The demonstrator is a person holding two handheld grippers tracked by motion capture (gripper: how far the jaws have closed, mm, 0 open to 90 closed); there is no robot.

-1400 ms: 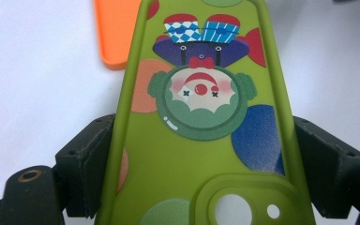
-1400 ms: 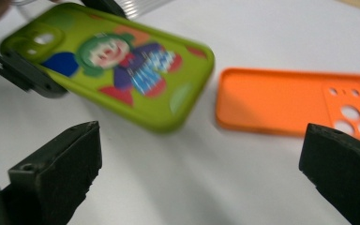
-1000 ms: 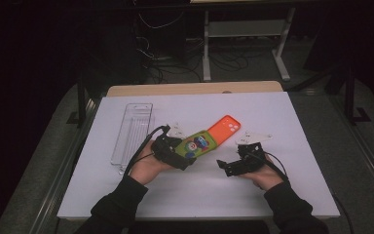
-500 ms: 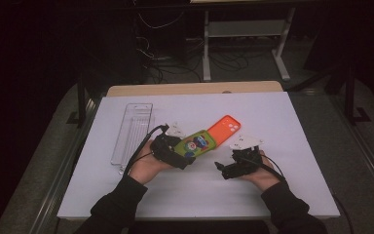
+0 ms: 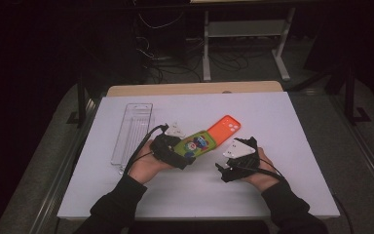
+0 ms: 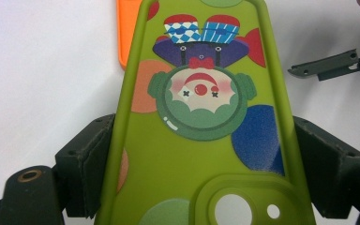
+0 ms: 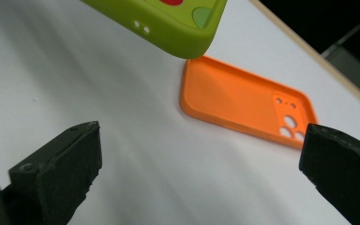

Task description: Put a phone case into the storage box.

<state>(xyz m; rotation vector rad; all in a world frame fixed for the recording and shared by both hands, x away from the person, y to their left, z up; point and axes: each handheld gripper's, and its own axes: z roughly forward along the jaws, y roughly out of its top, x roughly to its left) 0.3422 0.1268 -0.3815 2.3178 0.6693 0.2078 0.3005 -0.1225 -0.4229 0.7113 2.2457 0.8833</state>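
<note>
The left hand-held gripper point(image 5: 187, 155) grips the green phone case point(image 5: 198, 145) across its width at the camera-cutout end; in the left gripper view both black pads point(image 6: 91, 168) press on the long side walls of the case, so the jaws stand wide only because the case is wide. This end grip leaves the far end of the green phone case free, raised above the white tabletop point(image 5: 292, 122) with its printed cartoon back facing up, and the case appears held just above the surface rather than resting on it. The free end reaches toward the orange phone case point(image 5: 228, 125), which lies flat on the tabletop with its hollow side up; in the right gripper view the green corner point(image 7: 194, 35) overhangs the near edge of the orange phone case point(image 7: 243, 103), and whether the two touch cannot be told. The right hand-held gripper point(image 5: 226, 170) hovers low over the tabletop with its jaws spread wide and nothing between them, pointed at the orange phone case, probably placed to take or steady that case while the green one is brought over it. A clear plastic tray point(image 5: 132, 131) lies well apart at the left side of the tabletop, out of the working area, likely as the container for the cases.
</note>
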